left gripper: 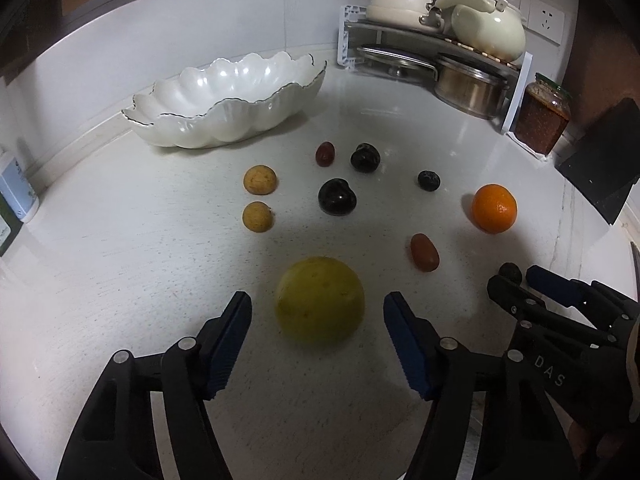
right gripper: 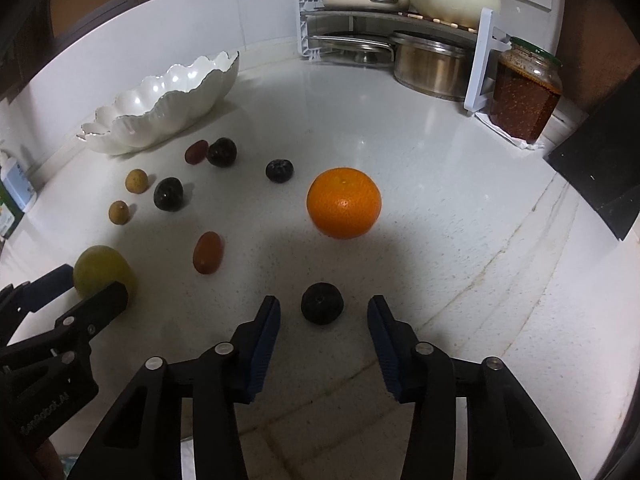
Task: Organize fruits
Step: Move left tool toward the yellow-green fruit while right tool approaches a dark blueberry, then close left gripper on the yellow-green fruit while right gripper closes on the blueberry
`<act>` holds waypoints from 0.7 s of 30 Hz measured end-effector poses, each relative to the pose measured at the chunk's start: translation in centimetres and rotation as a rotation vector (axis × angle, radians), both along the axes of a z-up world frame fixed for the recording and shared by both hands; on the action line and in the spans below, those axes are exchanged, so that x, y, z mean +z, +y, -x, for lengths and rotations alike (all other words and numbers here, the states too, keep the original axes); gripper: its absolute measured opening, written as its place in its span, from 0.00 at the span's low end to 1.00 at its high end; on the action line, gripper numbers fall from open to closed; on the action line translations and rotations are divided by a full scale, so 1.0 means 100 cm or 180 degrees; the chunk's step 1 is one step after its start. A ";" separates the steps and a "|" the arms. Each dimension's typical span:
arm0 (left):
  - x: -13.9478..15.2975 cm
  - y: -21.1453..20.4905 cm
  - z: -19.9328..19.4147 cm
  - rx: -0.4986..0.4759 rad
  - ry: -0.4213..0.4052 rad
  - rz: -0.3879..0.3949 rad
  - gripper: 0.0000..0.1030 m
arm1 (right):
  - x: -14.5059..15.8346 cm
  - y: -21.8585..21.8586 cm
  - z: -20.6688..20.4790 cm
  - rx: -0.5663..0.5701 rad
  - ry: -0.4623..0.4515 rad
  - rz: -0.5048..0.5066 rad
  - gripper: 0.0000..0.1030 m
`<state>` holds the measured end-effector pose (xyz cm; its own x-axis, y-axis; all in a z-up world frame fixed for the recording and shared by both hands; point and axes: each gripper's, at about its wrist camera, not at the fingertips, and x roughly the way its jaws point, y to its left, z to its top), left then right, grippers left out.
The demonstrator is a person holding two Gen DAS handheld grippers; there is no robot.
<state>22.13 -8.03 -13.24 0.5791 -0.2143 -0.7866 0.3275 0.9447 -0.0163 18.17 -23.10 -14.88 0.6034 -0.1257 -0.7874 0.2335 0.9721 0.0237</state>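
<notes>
Fruits lie scattered on a white counter. My left gripper (left gripper: 318, 304) is open, its jaws on either side of a yellow-green fruit (left gripper: 320, 300), not touching it. My right gripper (right gripper: 323, 308) is open around a small dark fruit (right gripper: 322, 303), apart from it. An orange (right gripper: 344, 203) lies beyond it. A white scalloped bowl (left gripper: 256, 109) stands empty at the back left. Two tan fruits (left gripper: 260, 179), dark plums (left gripper: 338, 197) and reddish oval fruits (left gripper: 425, 252) lie between.
A corner rack (left gripper: 420, 28) with pots and a kettle stands at the back right, with a steel pot (left gripper: 470, 88) under it. A jar of red paste (left gripper: 542, 120) and a black block (left gripper: 600, 164) stand right. A white bottle (left gripper: 16, 192) stands far left.
</notes>
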 end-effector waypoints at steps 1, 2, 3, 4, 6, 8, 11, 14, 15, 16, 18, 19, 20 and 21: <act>-0.001 -0.001 -0.001 -0.0007 0.0013 0.0001 0.62 | 0.000 0.000 -0.001 -0.0003 -0.0004 0.0011 0.42; -0.002 -0.001 -0.002 -0.0008 0.0020 0.0002 0.60 | -0.001 0.001 -0.001 -0.0006 -0.0004 0.0026 0.40; -0.002 -0.001 -0.003 -0.0012 0.0033 0.0007 0.59 | -0.001 0.001 -0.002 -0.0005 -0.0006 0.0034 0.39; -0.002 -0.001 -0.003 -0.0014 0.0037 0.0011 0.59 | -0.001 0.001 -0.002 -0.0002 -0.0008 0.0044 0.37; -0.003 -0.002 -0.004 -0.0027 0.0043 0.0012 0.54 | -0.001 0.001 -0.003 -0.0003 -0.0011 0.0065 0.32; -0.004 -0.002 -0.005 -0.0039 0.0051 0.0004 0.50 | 0.000 0.001 -0.004 0.0004 -0.0014 0.0072 0.27; -0.004 -0.002 -0.007 -0.0024 0.0048 0.0002 0.47 | 0.000 0.002 -0.005 0.0021 -0.0020 0.0094 0.23; -0.005 -0.002 -0.006 -0.0029 0.0049 0.0006 0.47 | 0.000 0.002 -0.004 0.0025 -0.0030 0.0110 0.23; -0.004 -0.001 -0.006 -0.0027 0.0056 0.0016 0.47 | 0.000 0.002 -0.004 0.0026 -0.0032 0.0104 0.22; -0.004 -0.001 -0.006 -0.0027 0.0068 0.0028 0.47 | 0.000 0.003 -0.003 0.0033 -0.0038 0.0104 0.22; -0.004 0.000 -0.006 -0.0031 0.0101 0.0056 0.47 | 0.003 0.004 -0.001 0.0048 -0.0062 0.0109 0.22; -0.003 0.000 -0.005 -0.0038 0.0111 0.0061 0.47 | 0.005 0.005 0.000 0.0056 -0.0081 0.0108 0.22; -0.003 0.001 -0.004 -0.0043 0.0116 0.0065 0.47 | 0.006 0.006 0.001 0.0062 -0.0096 0.0109 0.22; -0.002 0.001 -0.003 -0.0045 0.0118 0.0076 0.47 | 0.008 0.007 0.001 0.0069 -0.0112 0.0108 0.22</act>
